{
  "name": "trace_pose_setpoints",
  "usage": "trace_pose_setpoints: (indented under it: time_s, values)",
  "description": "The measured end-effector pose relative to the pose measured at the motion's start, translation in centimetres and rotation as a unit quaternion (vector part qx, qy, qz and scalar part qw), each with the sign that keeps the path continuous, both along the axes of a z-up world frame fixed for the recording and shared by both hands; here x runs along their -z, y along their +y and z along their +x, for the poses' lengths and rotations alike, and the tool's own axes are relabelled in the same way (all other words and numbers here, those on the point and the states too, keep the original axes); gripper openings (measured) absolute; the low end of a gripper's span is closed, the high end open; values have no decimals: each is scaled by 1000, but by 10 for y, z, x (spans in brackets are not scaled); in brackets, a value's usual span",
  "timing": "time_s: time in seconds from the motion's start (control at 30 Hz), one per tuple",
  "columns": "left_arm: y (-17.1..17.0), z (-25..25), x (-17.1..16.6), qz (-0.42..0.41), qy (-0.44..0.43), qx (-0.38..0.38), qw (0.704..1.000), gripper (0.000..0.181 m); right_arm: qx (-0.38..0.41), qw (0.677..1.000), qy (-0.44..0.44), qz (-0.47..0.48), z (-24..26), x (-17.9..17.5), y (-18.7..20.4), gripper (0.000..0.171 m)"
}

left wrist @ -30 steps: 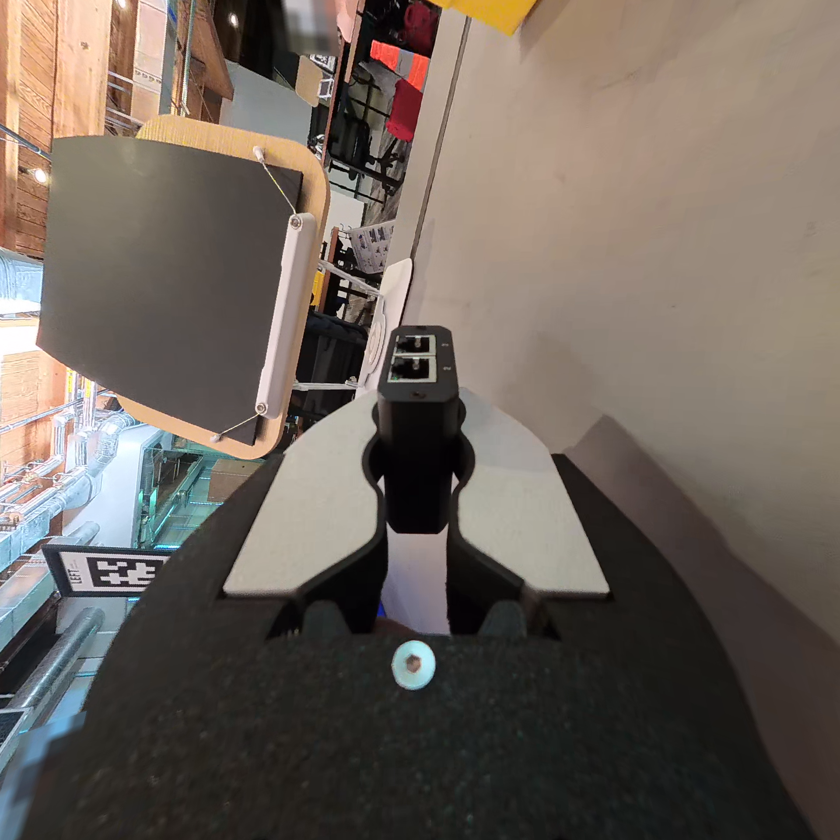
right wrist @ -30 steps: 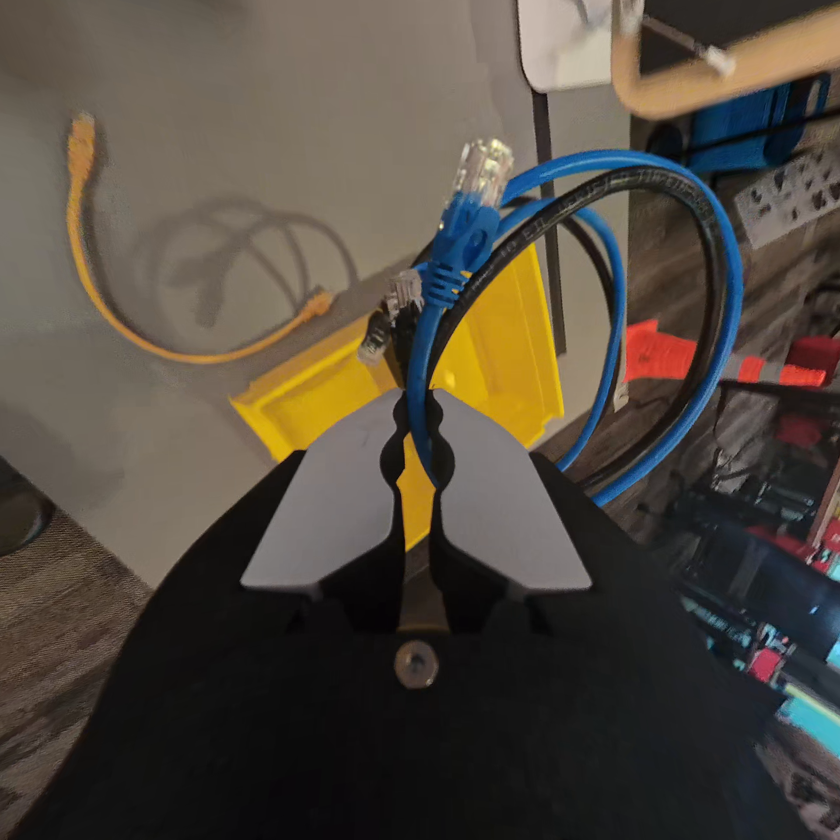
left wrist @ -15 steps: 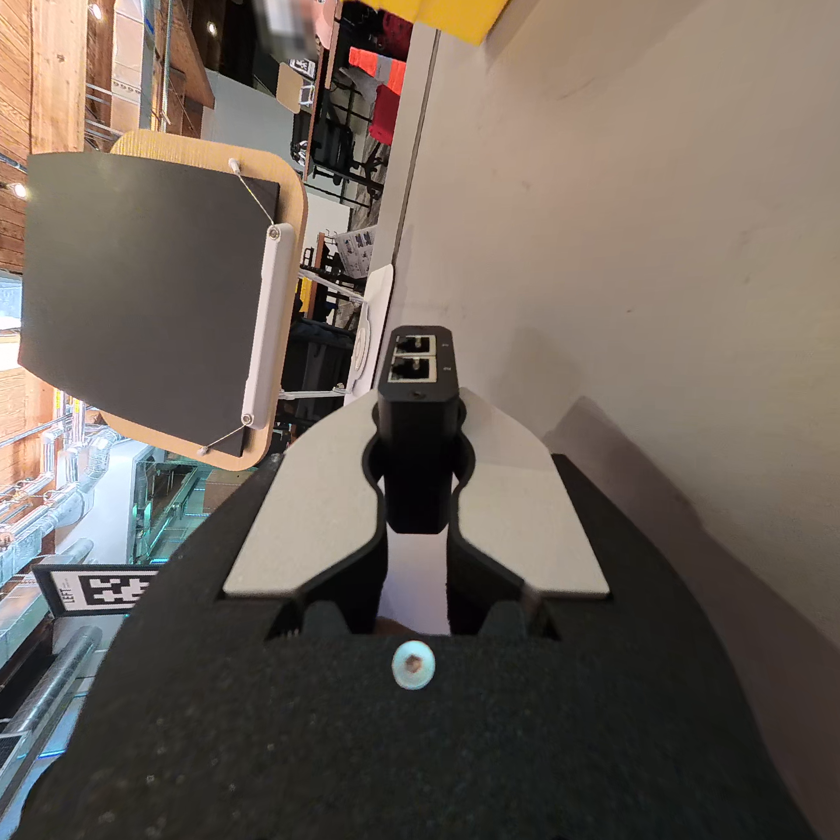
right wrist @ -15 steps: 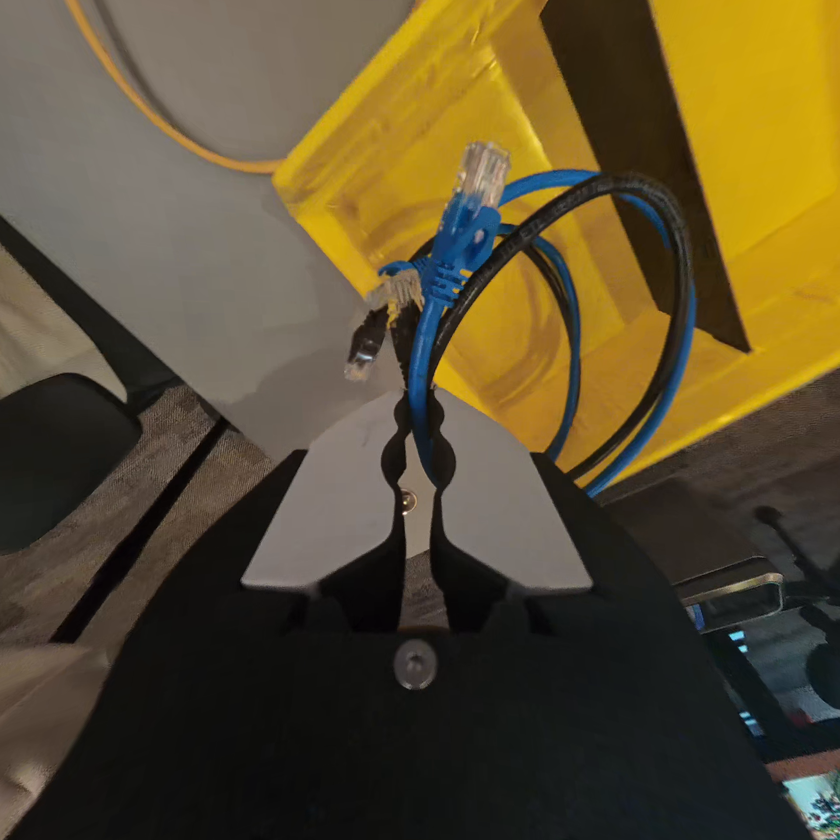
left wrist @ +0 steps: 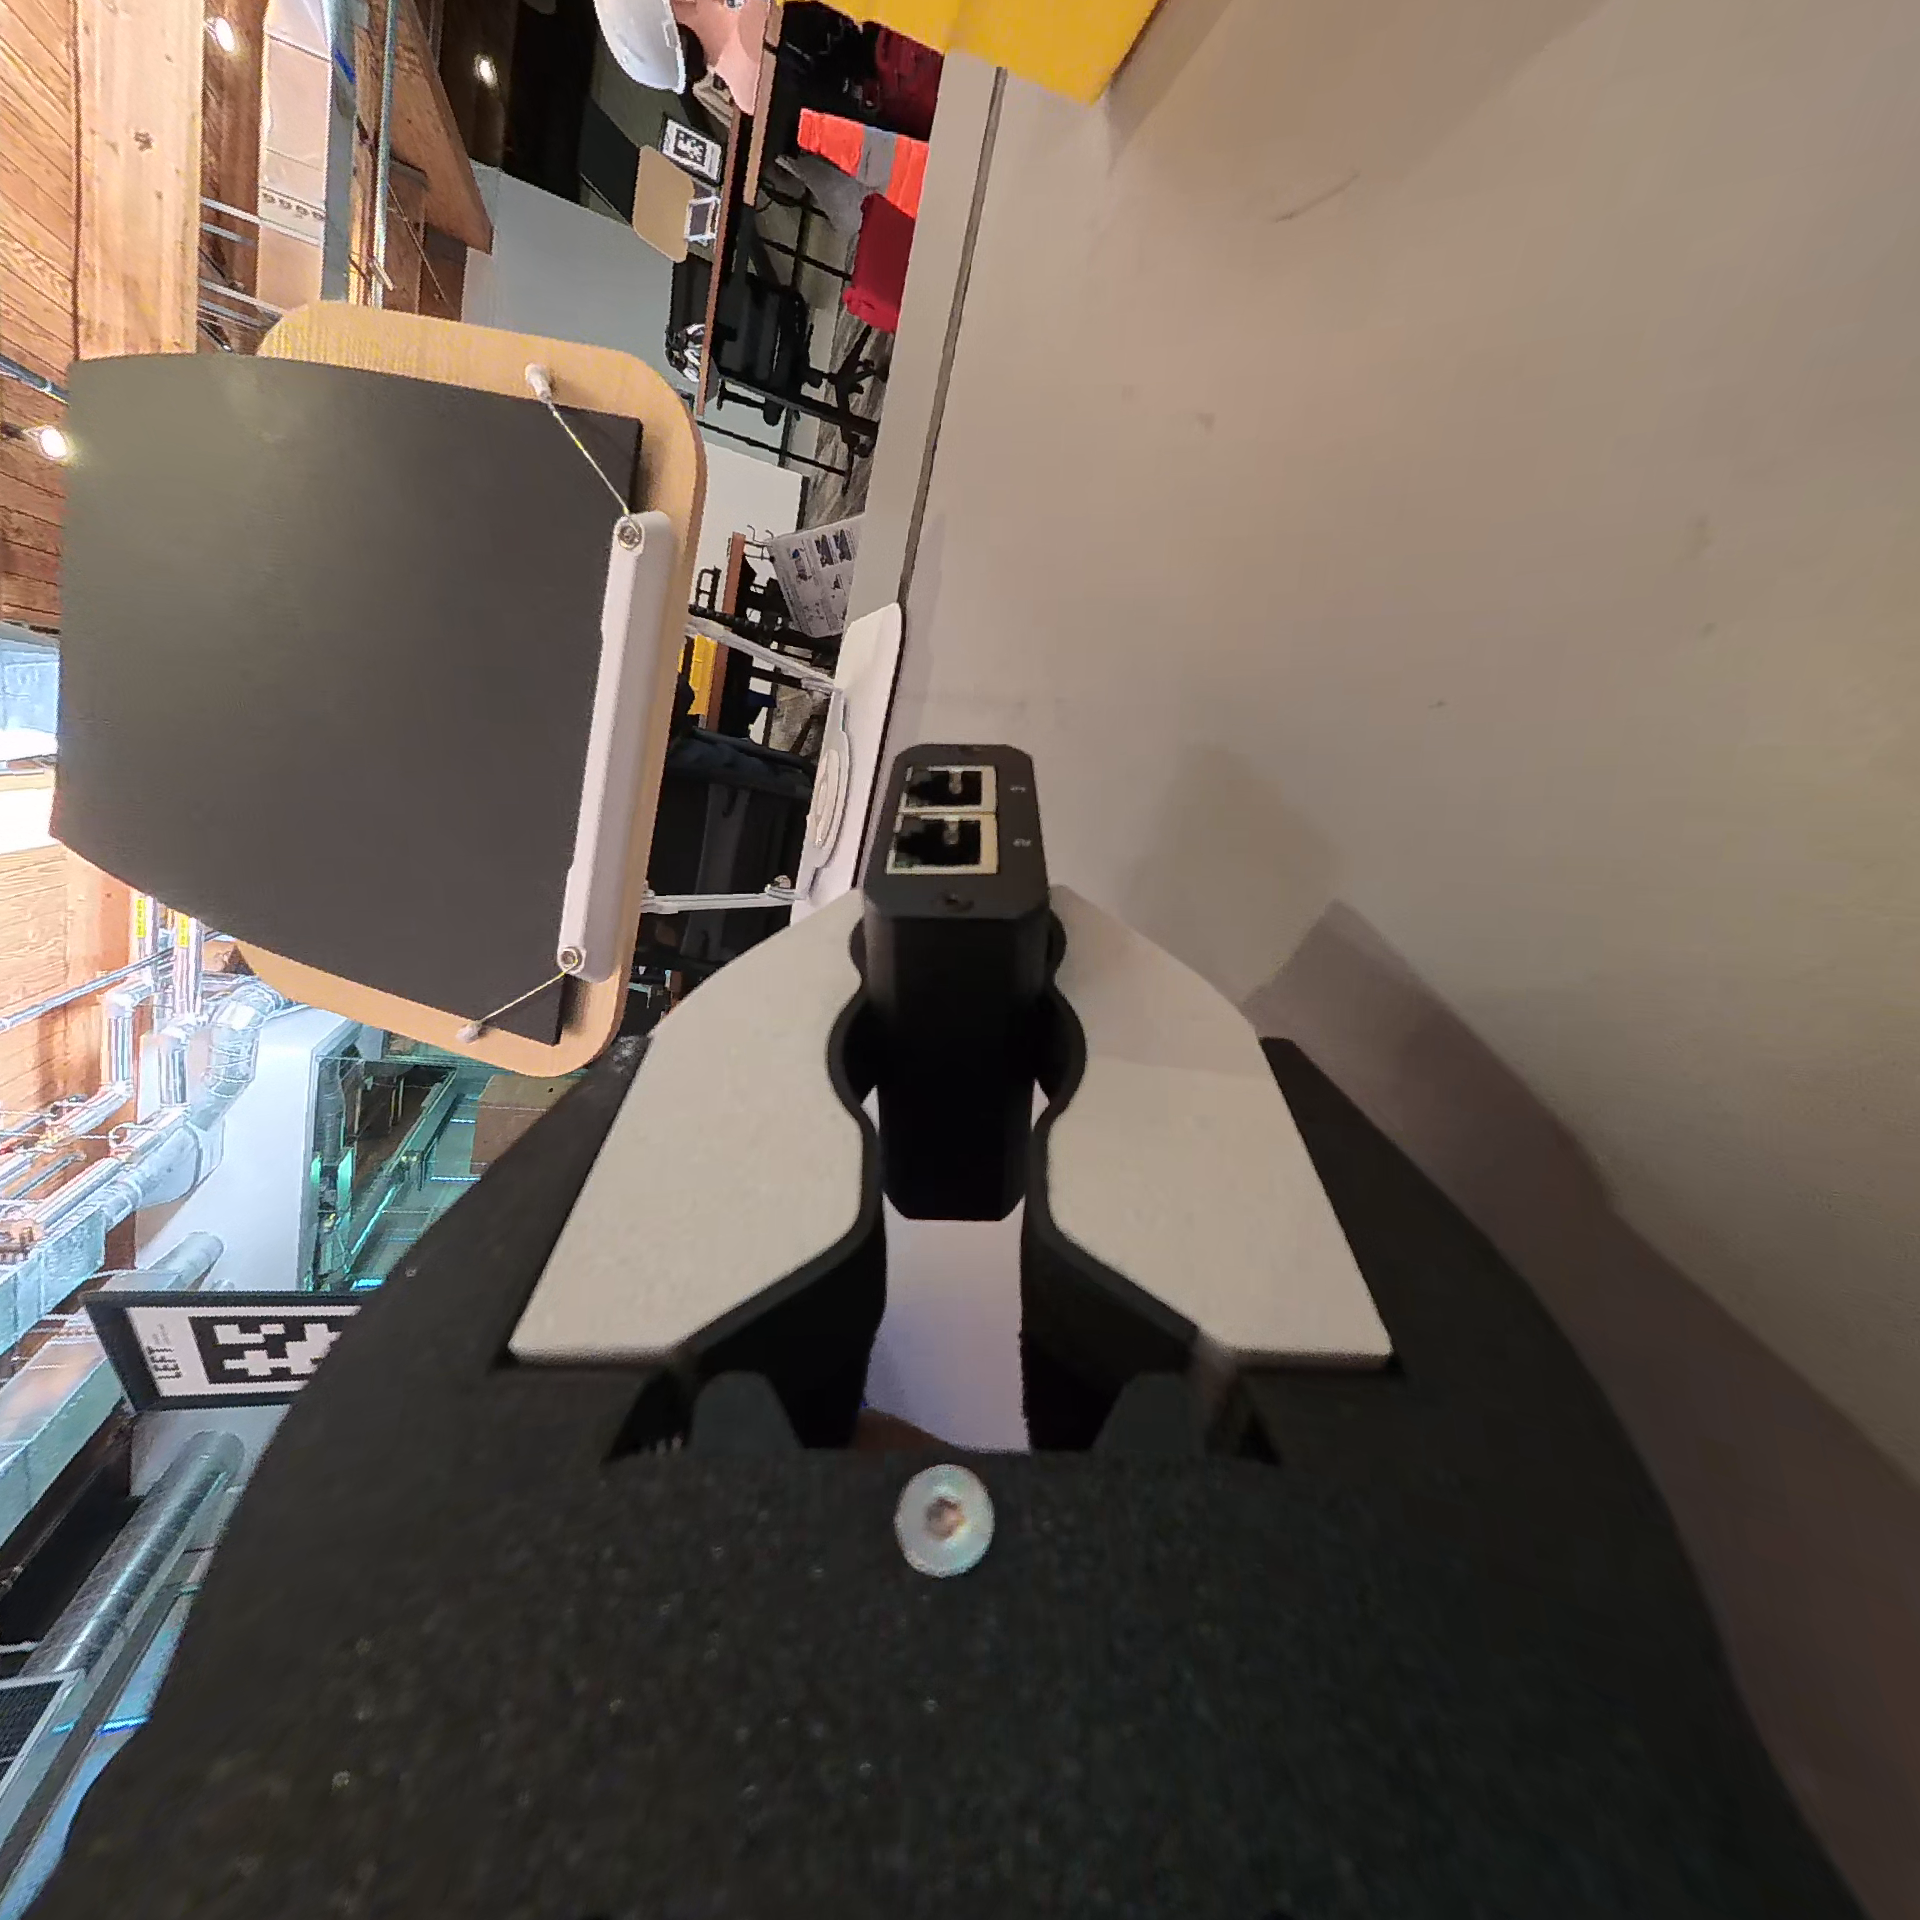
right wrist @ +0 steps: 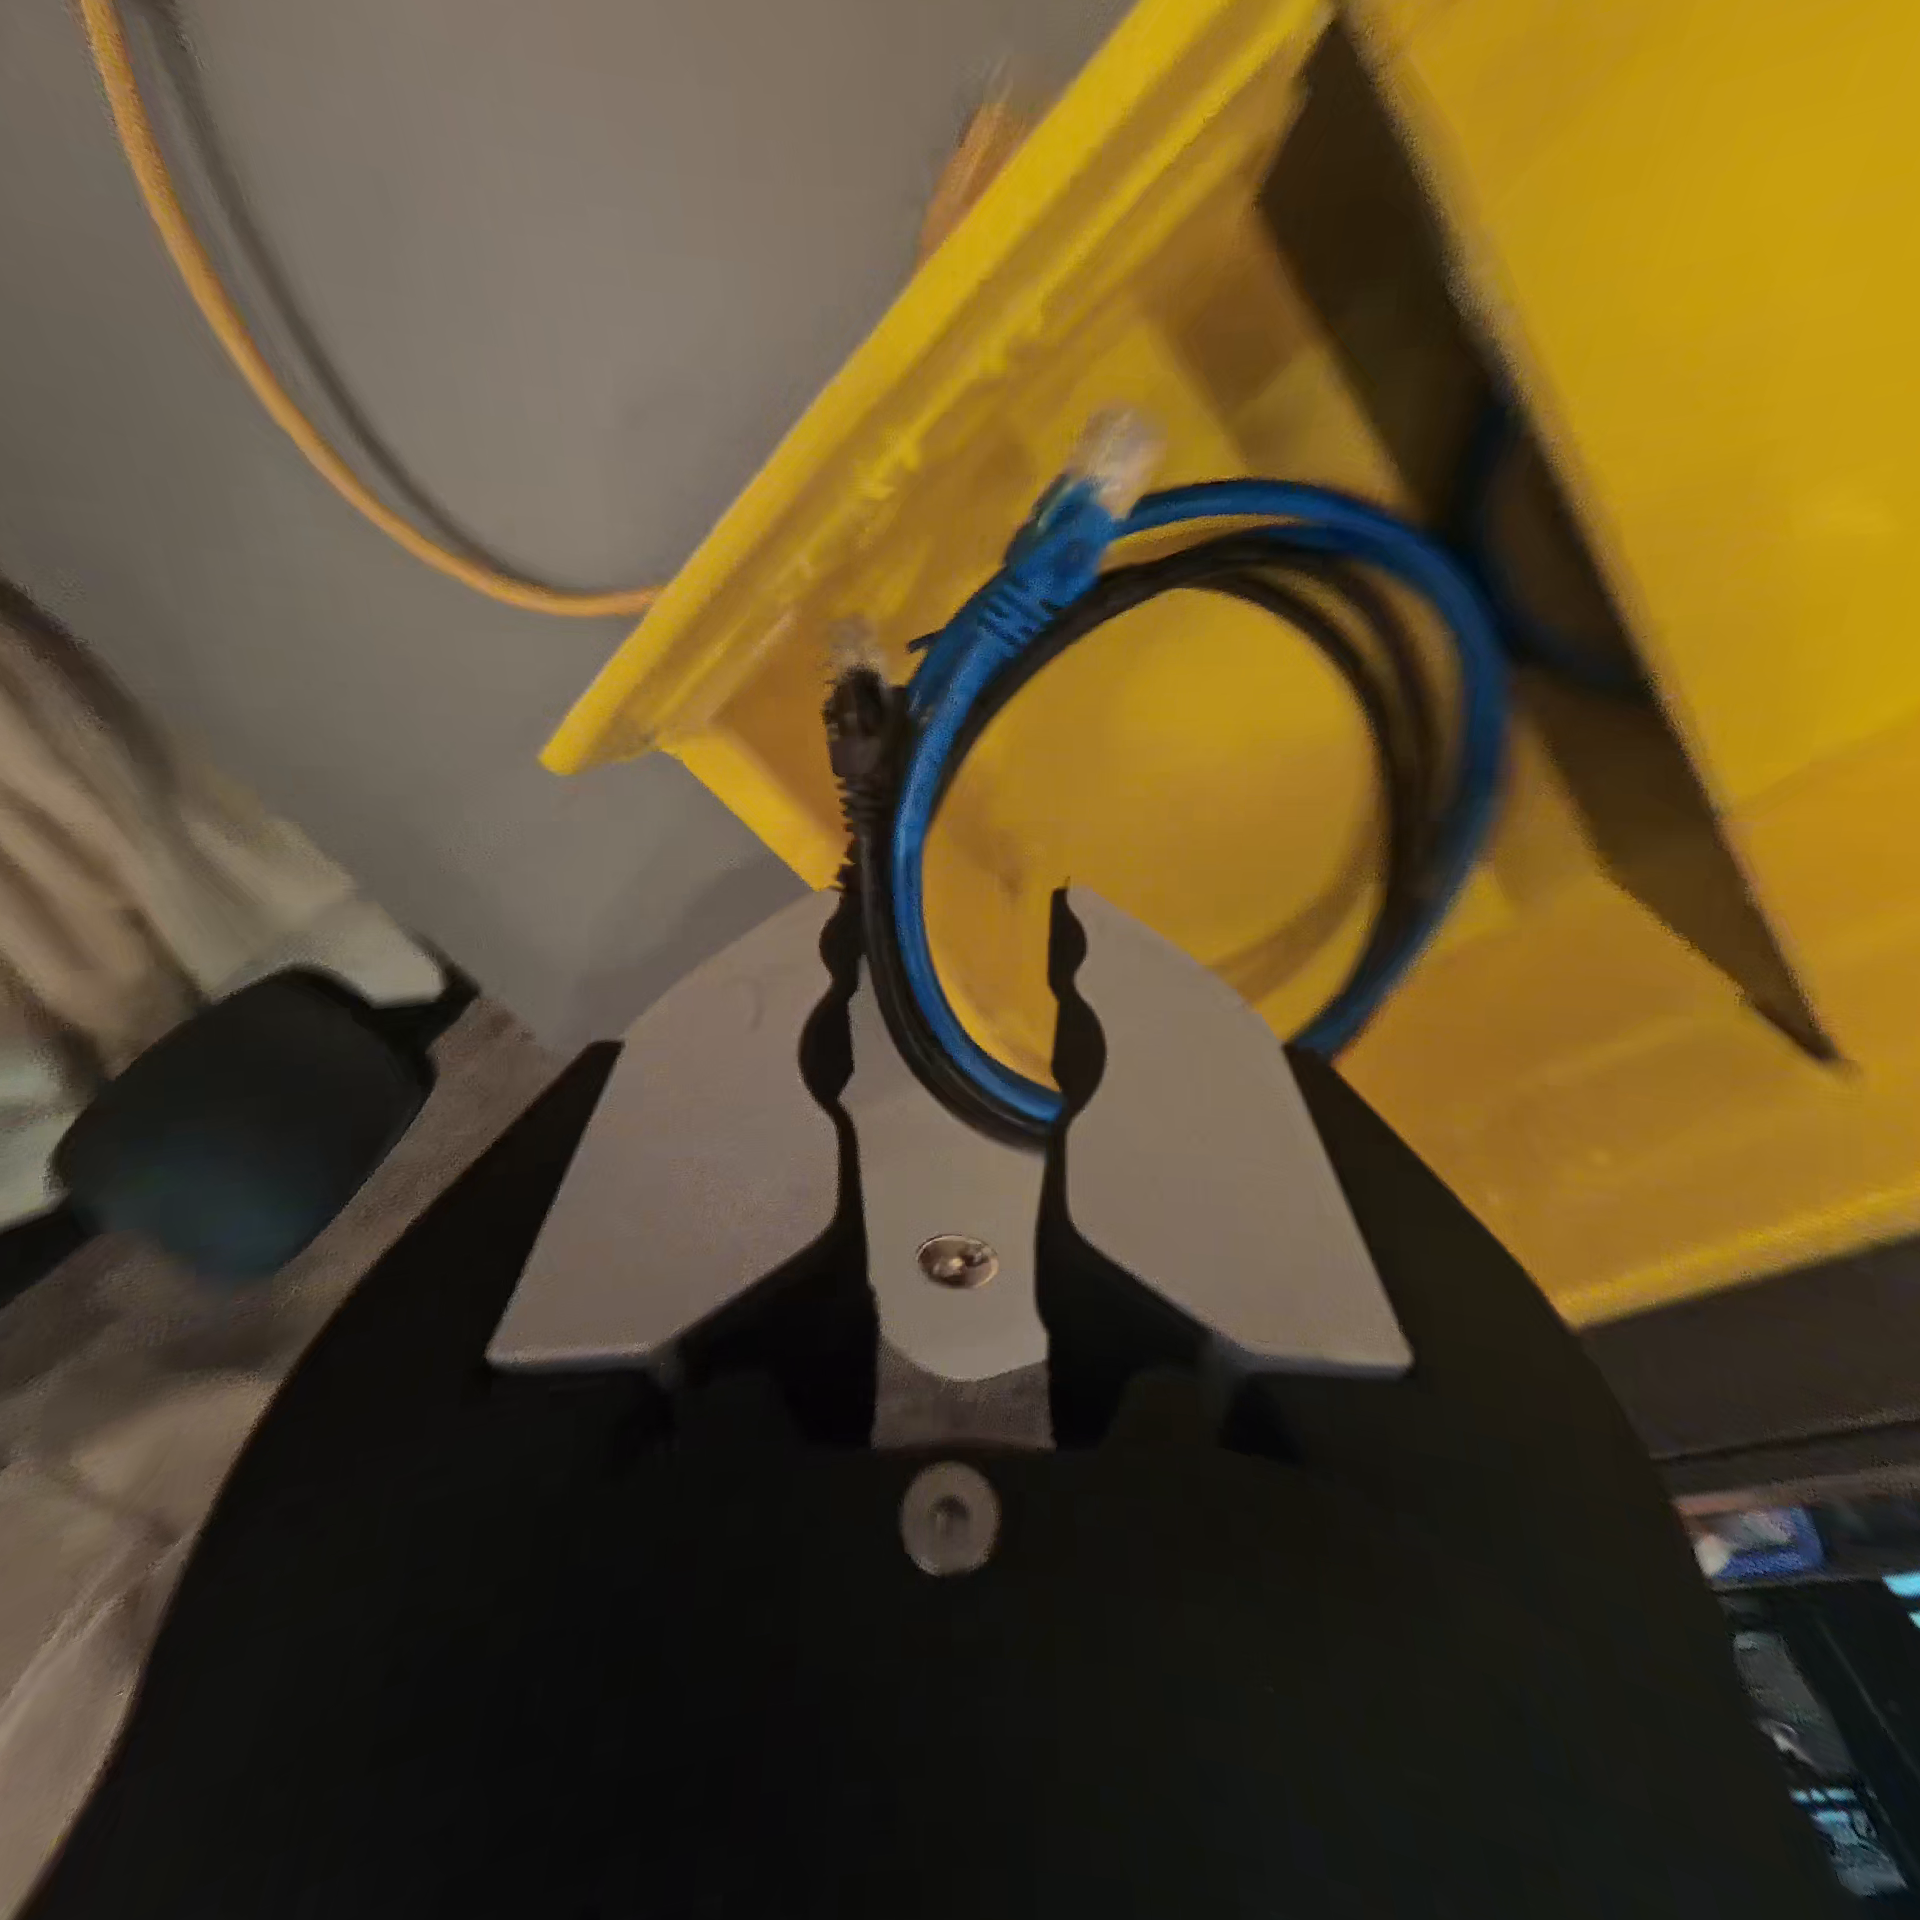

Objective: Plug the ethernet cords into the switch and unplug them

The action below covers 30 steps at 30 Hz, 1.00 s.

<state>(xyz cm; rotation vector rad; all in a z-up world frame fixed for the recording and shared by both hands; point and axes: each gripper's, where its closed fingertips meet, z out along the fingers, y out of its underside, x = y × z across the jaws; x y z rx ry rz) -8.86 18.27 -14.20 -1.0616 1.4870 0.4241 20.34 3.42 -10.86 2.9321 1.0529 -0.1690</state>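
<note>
My left gripper (left wrist: 956,935) is shut on the black switch (left wrist: 956,831), which sticks out past the fingertips with two empty ports facing up. In the right wrist view my right gripper (right wrist: 951,899) is open. A coiled blue ethernet cord (right wrist: 1455,623) and a black ethernet cord (right wrist: 862,748) hang as a loop between the spread jaws, close to the left finger, over the yellow bin (right wrist: 1143,312). The view is blurred, so I cannot tell whether the cords still touch a finger.
An orange cord (right wrist: 229,343) lies on the grey table (left wrist: 1455,520) beside the bin. A black panel on a wooden board (left wrist: 312,675) stands to the left of the switch. A dark rounded object (right wrist: 239,1122) sits below the table edge.
My right gripper has opened and let go of the blue and black cords, which now sag toward the yellow bin. The left gripper still holds the switch, barely moved.
</note>
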Motion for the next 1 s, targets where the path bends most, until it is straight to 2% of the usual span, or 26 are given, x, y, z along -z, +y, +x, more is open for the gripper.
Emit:
trace_pose_setpoints:
  time_s: [0.03, 0.13, 0.23, 0.3, 0.37, 0.47, 0.5, 0.57, 0.67, 0.77, 0.87, 1.0]
  values:
    - [0, 0, 0, 0, 0, 0, 1000, 25, 9, 998, -10, 63, 1, -19, 7, 37]
    - [1, 0, 2, -1, 3, -1, 1000, 25, 11, 971, 16, 240, -18, -72, 6, 37]
    - [0, 0, -1, -2, -1, 0, 1000, 25, -24, 934, 78, 347, -59, -86, -18, 37]
    - [-1, 0, -2, 0, -2, 2, 1000, 25, -51, 924, 118, 360, -93, -68, -36, 36]
    - [-3, 1, -1, 1, 1, 4, 1000, 25, -88, 931, 154, 319, -136, -29, -54, 35]
    - [-4, 2, 1, -4, 5, 6, 1000, 25, -143, 955, 83, 246, -156, 37, -63, 32]
    - [-4, 2, 2, -5, 6, 5, 1000, 25, -147, 957, 97, 228, -164, 49, -65, 31]
    - [-3, 2, 2, -4, 7, 5, 1000, 25, -125, 965, 125, 195, -169, 63, -61, 29]
    - [-2, 1, 0, -4, 4, 5, 1000, 25, -134, 973, 73, 175, -154, 80, -53, 30]
    - [-3, 2, 2, -4, 7, 7, 1000, 25, -165, 972, 34, 166, -151, 90, -51, 21]
    - [-4, 2, 3, -4, 10, 8, 1000, 25, -180, 964, 30, 193, -157, 77, -47, 11]
    - [-4, 2, 2, -6, 8, 8, 1000, 25, -217, 930, 37, 295, -174, 3, -45, 5]
